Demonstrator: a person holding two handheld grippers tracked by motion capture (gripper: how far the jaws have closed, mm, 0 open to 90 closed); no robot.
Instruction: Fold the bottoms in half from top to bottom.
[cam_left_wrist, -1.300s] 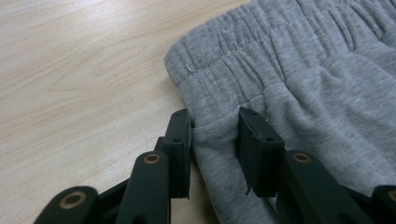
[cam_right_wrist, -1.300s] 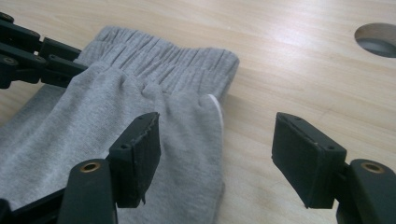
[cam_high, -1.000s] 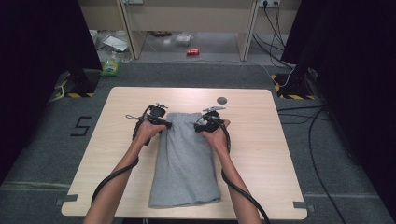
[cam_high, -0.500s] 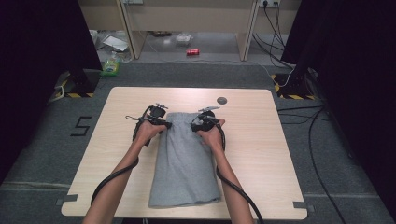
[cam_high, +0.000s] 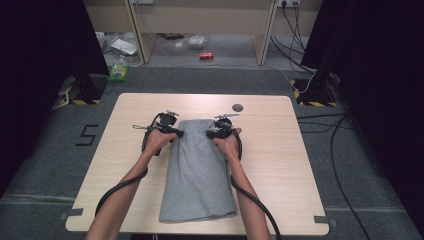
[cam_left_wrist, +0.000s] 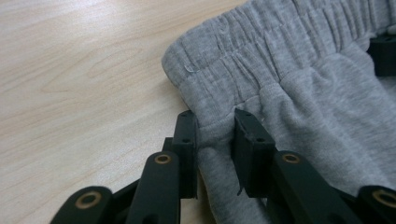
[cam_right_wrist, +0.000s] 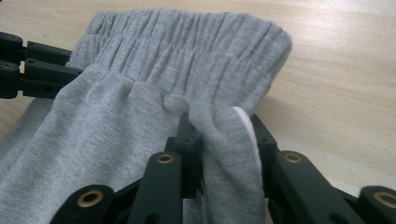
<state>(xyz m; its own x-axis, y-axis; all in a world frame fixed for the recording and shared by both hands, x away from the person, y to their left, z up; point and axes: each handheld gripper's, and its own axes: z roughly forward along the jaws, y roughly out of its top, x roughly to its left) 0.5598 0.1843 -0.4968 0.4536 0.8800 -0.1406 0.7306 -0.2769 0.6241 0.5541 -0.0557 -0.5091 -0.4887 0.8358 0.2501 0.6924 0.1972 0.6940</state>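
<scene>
Where trousers (cam_high: 199, 170) lie, table (cam_high: 280, 165) — dark disc (cam_high: 237, 107) beyond

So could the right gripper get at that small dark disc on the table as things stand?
Probably not right away: the right gripper, its jaws just closing, is pinching the grey trousers. The bare table leaves the way to the disc free once it lets go.

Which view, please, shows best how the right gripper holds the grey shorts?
The right gripper view: the right gripper has a fold of the grey shorts pinched just below the waistband. The high view shows both grippers at the waistband corners, small. The left gripper view shows a black part at its edge.
</scene>
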